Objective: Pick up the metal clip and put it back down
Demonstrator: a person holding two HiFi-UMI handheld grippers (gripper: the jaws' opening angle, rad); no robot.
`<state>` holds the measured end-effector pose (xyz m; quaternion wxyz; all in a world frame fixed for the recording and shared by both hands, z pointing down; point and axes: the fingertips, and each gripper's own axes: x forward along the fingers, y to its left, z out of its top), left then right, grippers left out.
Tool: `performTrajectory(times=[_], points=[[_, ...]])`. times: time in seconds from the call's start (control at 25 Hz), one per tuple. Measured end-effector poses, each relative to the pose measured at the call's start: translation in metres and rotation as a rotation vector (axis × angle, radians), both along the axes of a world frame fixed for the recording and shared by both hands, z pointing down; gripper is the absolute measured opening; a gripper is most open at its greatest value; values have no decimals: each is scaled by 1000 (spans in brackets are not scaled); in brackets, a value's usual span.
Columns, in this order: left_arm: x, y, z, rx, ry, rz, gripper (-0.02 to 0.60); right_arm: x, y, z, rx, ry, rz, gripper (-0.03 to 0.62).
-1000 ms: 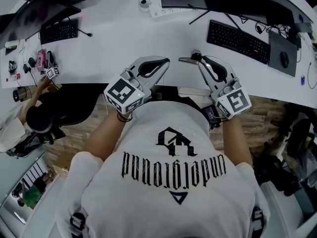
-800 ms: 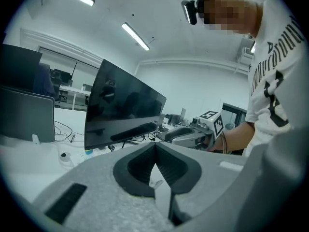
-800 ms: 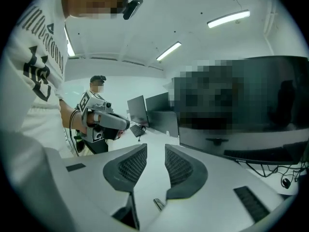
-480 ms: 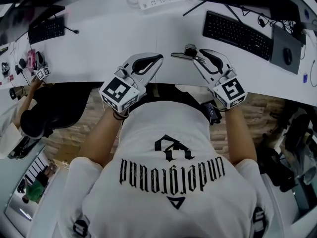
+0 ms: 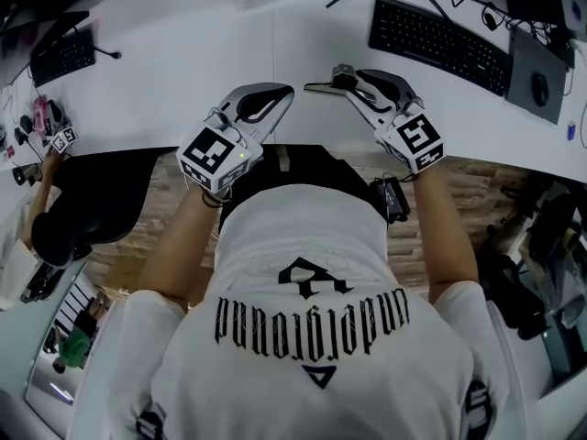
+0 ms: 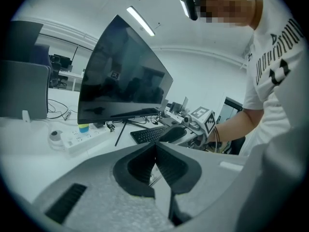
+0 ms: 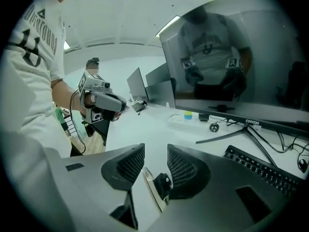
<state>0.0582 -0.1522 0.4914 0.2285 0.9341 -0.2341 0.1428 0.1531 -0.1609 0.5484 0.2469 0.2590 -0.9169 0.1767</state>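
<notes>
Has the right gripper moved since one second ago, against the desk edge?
Yes. The right gripper went away from the white desk's near edge, further over the desk. Its tongs have just been opening, the metal clip between them.

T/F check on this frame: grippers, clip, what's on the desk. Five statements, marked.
1. The metal clip sits between the right gripper's jaws. True; those jaws have just been opening and stand apart.
2. The left gripper is wide open. False: its jaws are together, with nothing between them.
3. A keyboard lies on the desk beyond the right gripper. True.
4. The desk is dark wood. False: it is white.
5. The power strip lies on the floor. False: it lies on the desk.
</notes>
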Motion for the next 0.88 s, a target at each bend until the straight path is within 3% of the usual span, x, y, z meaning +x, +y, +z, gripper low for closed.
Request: performTrajectory(times=[0.36, 0.88], points=[[9, 2, 40, -46, -31, 27, 12, 7, 1, 58, -97, 44, -28, 128], [19, 6, 76, -88, -62, 39, 12, 9, 2, 109, -146, 121, -73, 127]])
